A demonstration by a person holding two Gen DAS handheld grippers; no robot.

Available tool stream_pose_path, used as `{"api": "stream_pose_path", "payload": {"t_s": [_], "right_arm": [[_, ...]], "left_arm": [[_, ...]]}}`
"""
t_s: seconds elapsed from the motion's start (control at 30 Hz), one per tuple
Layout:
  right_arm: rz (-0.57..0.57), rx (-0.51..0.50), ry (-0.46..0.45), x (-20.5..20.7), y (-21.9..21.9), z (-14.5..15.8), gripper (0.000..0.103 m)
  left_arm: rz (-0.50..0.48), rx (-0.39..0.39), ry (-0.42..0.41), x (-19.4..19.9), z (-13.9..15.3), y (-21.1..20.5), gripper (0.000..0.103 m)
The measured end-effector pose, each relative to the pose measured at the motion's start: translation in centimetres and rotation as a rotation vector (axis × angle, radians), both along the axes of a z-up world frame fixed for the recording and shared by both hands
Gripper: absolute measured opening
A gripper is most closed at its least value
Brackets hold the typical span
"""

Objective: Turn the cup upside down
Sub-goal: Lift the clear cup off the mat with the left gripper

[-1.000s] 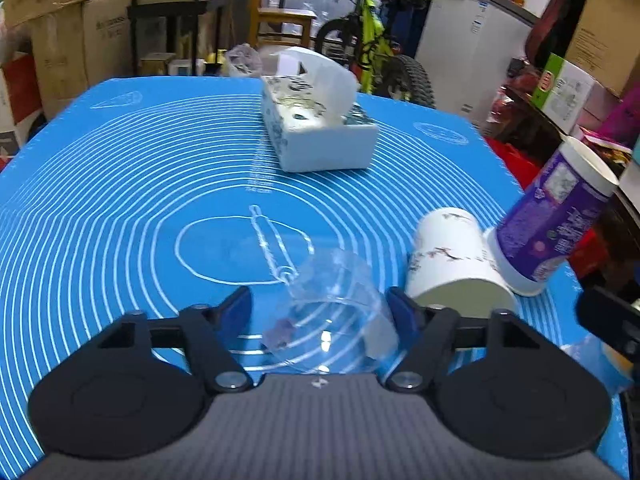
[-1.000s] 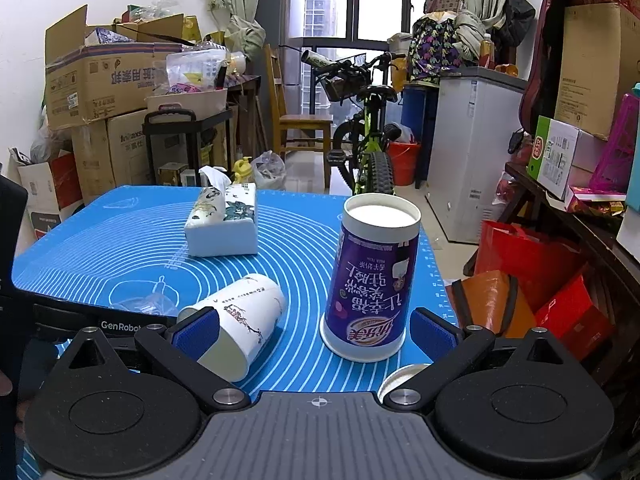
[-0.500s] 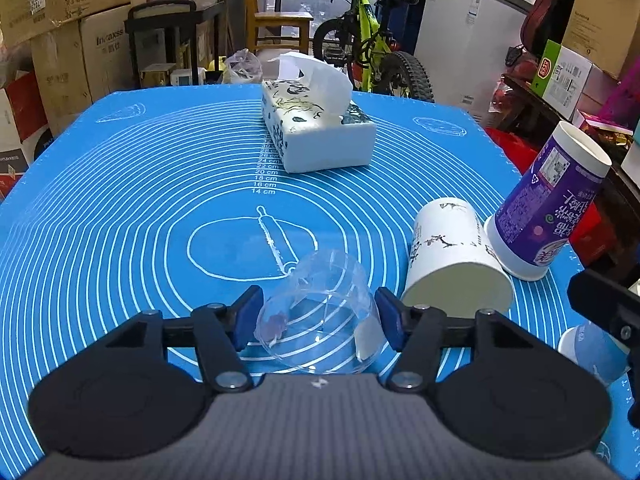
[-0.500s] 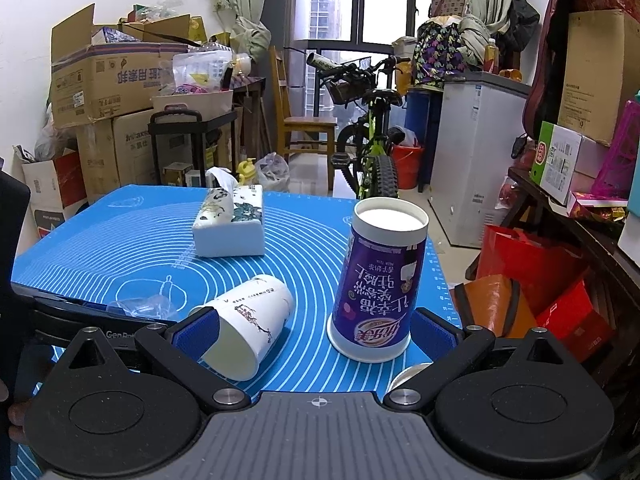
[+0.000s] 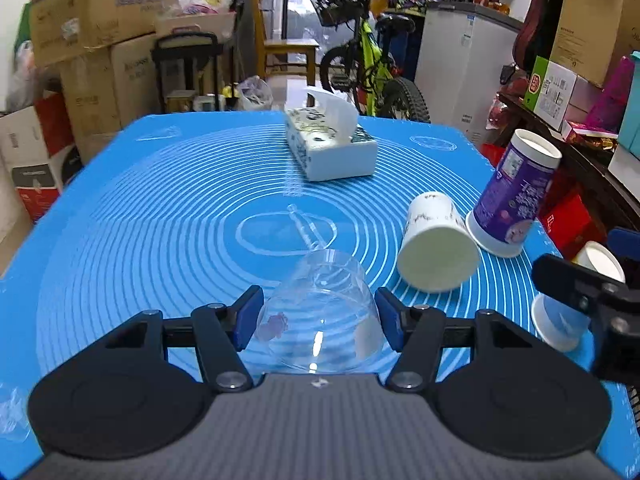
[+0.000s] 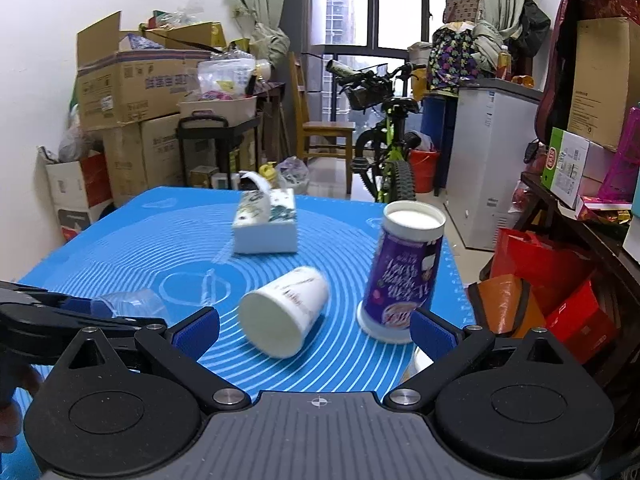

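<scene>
Clear plastic cup (image 5: 320,312) sits tipped between your left gripper (image 5: 319,316) fingers, both blue pads clamped on its sides, low over the blue mat (image 5: 160,208). White paper cup (image 6: 285,312) lies on its side beside the upright purple canister (image 6: 404,276). Your right gripper (image 6: 314,330) fingers are spread wide, holding nothing.

Tissue box (image 5: 330,151) on blue mat (image 5: 160,208); bicycle (image 6: 384,136) behind

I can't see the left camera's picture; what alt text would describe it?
A clear plastic cup lies on its side, gripped between the left gripper's blue-tipped fingers above a blue mat. A white paper cup lies beside a tilted purple cup; a tissue box sits behind.
</scene>
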State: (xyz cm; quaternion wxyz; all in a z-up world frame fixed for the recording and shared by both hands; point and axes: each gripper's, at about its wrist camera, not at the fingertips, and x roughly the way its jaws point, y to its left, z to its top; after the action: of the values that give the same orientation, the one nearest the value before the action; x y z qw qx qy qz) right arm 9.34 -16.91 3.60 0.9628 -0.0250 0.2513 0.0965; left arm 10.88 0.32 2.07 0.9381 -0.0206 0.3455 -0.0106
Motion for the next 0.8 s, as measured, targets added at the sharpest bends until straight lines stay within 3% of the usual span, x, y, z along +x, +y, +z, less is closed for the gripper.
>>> {"api": "stream_pose_path", "payload": {"t_s": [0.23,0.43,0.67,0.73,0.8], "right_arm": [[0.046,0.006,0.075,-3.5,1.7,-1.5,0.101],[0.057,-0.014,0.122,-5.1,3.4,-2.8,0.101],[0.036,-0.022,0.143,-5.1,4.0,-3.1,0.101],[0.031,-0.023,0.145,-5.1,4.0,-3.1,0.101],[0.026,-0.019,0.152,-5.0,4.0,-3.1,0.101]], "left_arm": [[0.037,-0.006,0.032,-4.1,-1.3,1.7,0.062],[0.052,0.000,0.086,-4.2,-3.0,2.6,0.062],[0.045,-0.049,0.080,-5.0,-3.5,3.8,0.065],[0.042,-0.067,0.089,-5.0,-3.6,4.0,0.073],[0.045,-0.078,0.076,-5.2,-3.5,4.2,0.088]]}}
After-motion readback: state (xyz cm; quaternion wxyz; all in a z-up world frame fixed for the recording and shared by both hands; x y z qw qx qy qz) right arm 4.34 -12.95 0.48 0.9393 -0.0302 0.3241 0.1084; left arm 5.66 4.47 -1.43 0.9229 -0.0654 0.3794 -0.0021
